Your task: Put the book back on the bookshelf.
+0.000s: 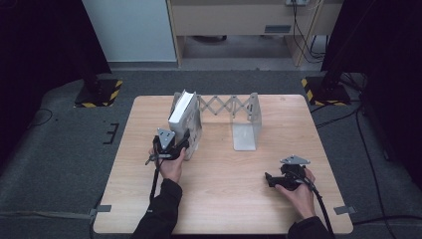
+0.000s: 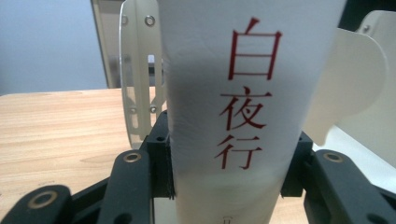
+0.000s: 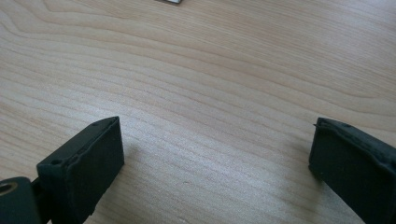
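A thick white book (image 1: 183,112) stands upright at the left end of a white expandable book rack (image 1: 247,124) on the wooden table (image 1: 224,204). My left gripper (image 1: 182,144) is shut on the book's lower spine. In the left gripper view the black pads press both sides of the spine (image 2: 233,93), which bears red characters. The rack's end plates (image 2: 137,70) rise behind and beside it. My right gripper (image 1: 268,178) rests low at the table's front right, pointing left. Its jaws (image 3: 217,158) stand open over bare wood with nothing between them.
The rack's scissor lattice (image 1: 224,105) spans to its right end plate, whose flat foot lies on the table. Black stands with yellow-black striped bases (image 1: 99,92) sit on the carpet behind both far corners. Cables (image 1: 348,119) trail on the floor at right.
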Demonstrator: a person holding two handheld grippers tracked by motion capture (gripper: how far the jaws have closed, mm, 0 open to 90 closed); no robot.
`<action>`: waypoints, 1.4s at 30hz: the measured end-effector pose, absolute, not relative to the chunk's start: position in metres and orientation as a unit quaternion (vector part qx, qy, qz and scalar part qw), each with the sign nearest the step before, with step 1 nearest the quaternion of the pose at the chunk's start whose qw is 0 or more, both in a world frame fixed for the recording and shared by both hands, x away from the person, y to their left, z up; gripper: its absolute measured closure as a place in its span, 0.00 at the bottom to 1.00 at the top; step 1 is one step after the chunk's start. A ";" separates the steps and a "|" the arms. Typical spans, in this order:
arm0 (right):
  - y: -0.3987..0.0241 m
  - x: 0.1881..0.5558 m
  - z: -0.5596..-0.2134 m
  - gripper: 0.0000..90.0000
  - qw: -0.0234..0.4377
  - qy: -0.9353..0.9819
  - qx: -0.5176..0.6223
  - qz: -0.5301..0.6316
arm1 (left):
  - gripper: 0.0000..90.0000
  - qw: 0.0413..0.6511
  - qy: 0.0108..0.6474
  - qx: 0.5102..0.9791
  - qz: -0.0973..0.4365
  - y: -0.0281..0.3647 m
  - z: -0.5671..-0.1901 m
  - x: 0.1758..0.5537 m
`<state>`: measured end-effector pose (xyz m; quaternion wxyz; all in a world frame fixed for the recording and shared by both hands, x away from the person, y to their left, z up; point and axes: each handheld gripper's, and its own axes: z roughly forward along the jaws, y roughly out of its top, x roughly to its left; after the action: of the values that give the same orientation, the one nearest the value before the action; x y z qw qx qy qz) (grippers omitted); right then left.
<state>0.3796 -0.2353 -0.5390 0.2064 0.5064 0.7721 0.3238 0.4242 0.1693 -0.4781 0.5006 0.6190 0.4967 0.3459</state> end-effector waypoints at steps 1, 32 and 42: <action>-0.235 0.380 -0.539 0.04 0.206 0.772 0.506 0.324 | 0.57 0.501 0.497 0.619 0.346 0.169 -0.478 0.424; -0.234 0.380 -0.539 0.04 0.205 0.775 0.501 0.326 | 0.57 0.493 0.500 0.644 0.305 0.173 -0.487 0.416; -0.234 0.380 -0.539 0.04 0.204 0.777 0.499 0.325 | 0.57 0.487 0.512 0.633 0.316 0.160 -0.488 0.428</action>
<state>0.3796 -0.2343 -0.5391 0.2044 0.4985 0.7771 0.3253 0.4276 0.1598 -0.4877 0.4866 0.6332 0.5124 0.3158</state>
